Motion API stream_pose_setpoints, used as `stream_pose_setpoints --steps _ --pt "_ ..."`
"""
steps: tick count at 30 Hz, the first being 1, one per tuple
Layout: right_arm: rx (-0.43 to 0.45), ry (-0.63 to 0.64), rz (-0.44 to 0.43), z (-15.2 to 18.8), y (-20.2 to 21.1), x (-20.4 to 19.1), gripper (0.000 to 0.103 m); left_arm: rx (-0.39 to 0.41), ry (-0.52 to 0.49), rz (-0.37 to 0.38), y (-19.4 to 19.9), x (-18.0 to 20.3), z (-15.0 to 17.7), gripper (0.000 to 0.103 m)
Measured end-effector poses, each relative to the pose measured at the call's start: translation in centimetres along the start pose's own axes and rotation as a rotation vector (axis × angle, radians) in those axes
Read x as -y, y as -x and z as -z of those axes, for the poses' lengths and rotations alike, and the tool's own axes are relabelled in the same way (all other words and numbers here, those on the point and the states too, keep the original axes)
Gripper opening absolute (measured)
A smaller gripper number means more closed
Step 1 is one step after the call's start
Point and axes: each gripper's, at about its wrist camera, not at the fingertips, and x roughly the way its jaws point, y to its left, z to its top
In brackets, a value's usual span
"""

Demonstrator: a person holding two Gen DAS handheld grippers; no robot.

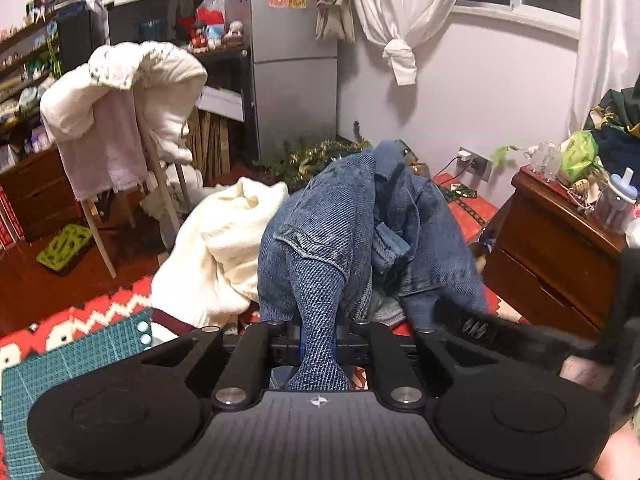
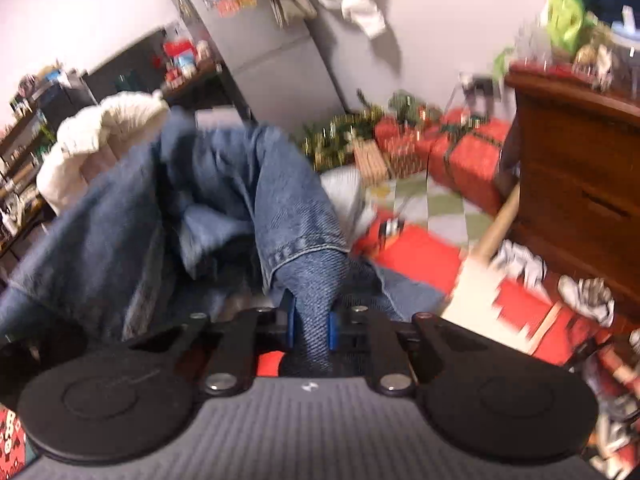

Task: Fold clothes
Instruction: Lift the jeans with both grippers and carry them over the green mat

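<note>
1. Denim garment [image 1: 320, 232]: bunched and unfolded, lifted clear in a crumpled heap, pinched at two points and sagging between them.
2. Left tool [image 1: 318, 346]: clenched on a gathered tongue of denim.
3. Right tool [image 2: 312, 330]: likewise clamped on a denim fold beside a stitched hem; view blurred.
4. Handling, as a judgement: heavy, soft but thick-bodied cloth; not fragile, not slippery; best gripped at seams, hems or corners, where layers resist slipping.
5. Cream knit garment [image 1: 224, 248]: heaped just beside the denim, to its left.
6. Surface below: red patterned cloth [image 1: 100, 312] with a green cutting mat [image 1: 80, 356] on it.
7. Room: chair draped in white laundry [image 1: 132, 92], grey fridge [image 1: 296, 64], wooden dresser [image 1: 560, 256], knotted curtain [image 1: 400, 20].
</note>
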Motion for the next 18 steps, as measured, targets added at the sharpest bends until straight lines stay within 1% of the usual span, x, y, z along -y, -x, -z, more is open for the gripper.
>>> stream_pose_setpoints --steps 2,6,10,14,18 --pt "0.031 0.008 -0.015 -0.5 1.3 0.0 0.014 0.014 0.007 -0.001 1.1 -0.1 -0.3 0.009" --pt "0.075 0.027 -0.056 -1.4 3.7 0.0 0.013 0.037 0.060 0.002 3.6 -1.1 -0.7 0.008" --pt "0.114 0.048 -0.102 -2.2 6.1 0.0 0.012 0.059 0.079 -0.022 6.8 -2.4 -0.6 0.008" --pt "0.113 0.106 -0.200 -2.1 8.7 -2.4 0.012 0.067 0.108 -0.066 9.8 -4.3 0.6 0.008" --pt "0.090 0.165 -0.297 -1.1 11.1 -6.2 0.012 0.062 0.180 -0.109 12.9 -7.4 2.2 0.008"
